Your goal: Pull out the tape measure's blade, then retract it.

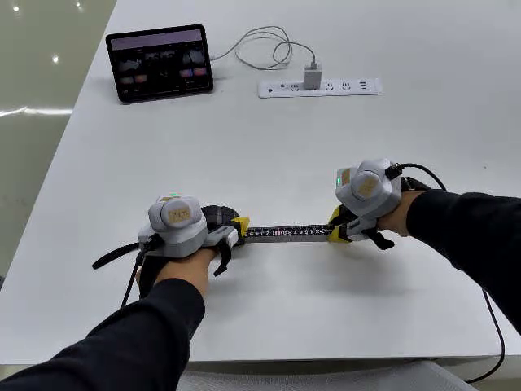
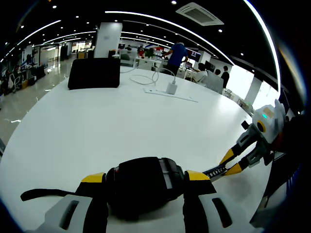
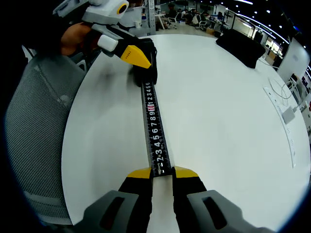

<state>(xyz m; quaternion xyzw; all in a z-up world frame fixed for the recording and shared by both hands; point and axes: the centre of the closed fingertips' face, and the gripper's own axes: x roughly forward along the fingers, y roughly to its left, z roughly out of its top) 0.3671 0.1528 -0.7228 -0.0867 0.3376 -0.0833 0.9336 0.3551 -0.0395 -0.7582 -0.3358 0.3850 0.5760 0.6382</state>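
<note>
step: pull-out, prob. | L gripper [image 2: 145, 178] fingers clamped on case [image 2: 143, 194], on bench [image 1: 326, 309] | blade [image 3: 153, 121] short way out, tip pinched btwn R gripper [image 3: 163, 173] fingers | next: R draws farther, then eases back, no snap

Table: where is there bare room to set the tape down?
Bare: the middle of the table, between the tablet and power strip at the back and the blade; also the band between blade and near edge. Crowded: the line from left gripper on the case to right gripper at the blade's tip.
</note>
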